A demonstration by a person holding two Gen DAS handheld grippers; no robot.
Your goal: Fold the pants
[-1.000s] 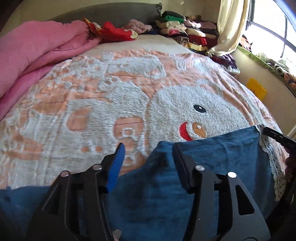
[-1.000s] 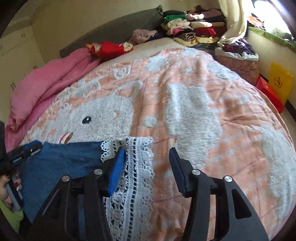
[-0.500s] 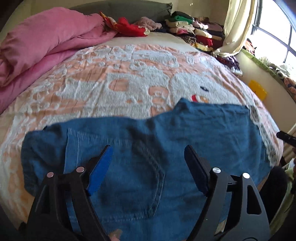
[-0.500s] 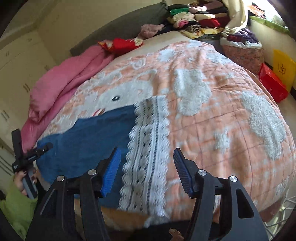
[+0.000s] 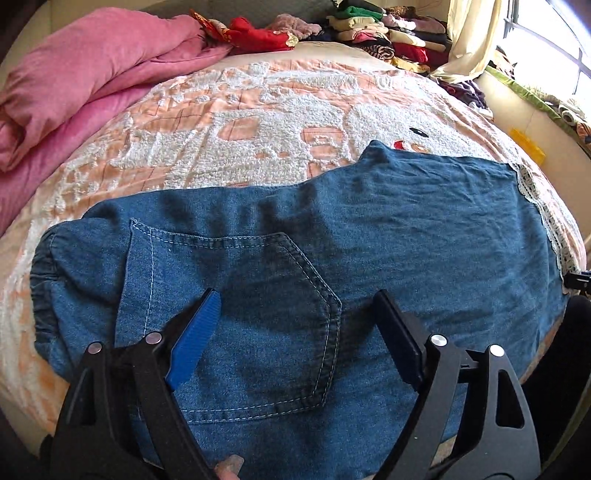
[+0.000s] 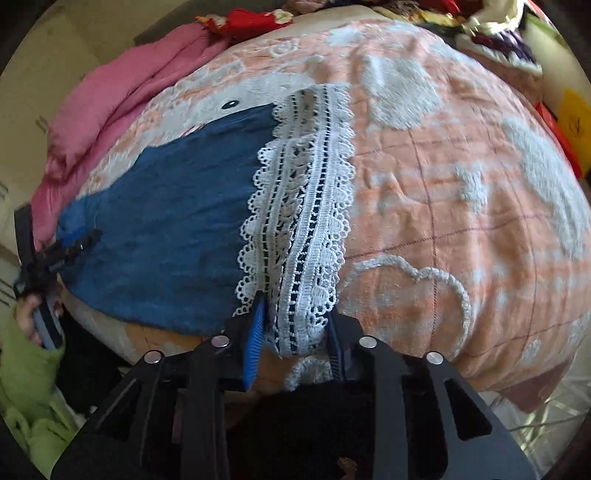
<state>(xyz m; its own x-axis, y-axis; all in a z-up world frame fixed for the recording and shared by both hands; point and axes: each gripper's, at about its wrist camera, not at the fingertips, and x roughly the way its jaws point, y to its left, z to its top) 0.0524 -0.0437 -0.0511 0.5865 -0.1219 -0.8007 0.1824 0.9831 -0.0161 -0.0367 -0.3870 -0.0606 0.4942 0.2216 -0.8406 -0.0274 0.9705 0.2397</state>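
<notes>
Blue denim pants (image 5: 369, 229) lie flat across the near edge of the bed, back pocket (image 5: 258, 306) up, waistband at the left, white lace hem (image 6: 306, 206) at the right. My left gripper (image 5: 295, 314) is open and empty, hovering just above the pocket. My right gripper (image 6: 295, 317) sits at the bed's near edge with its fingers on either side of the lace hem's near end, still partly apart. The left gripper also shows in the right wrist view (image 6: 70, 243).
The bed has a peach and white blanket (image 5: 277, 110). A pink duvet (image 5: 74, 74) is bunched at the left. Stacks of folded clothes (image 5: 388, 33) lie at the far end. A yellow box (image 6: 572, 114) stands beside the bed at the right.
Both grippers have pulled back toward the bed's near edge. The right gripper's fingers have narrowed around the lace hem. More of the pants shows in the left view.
</notes>
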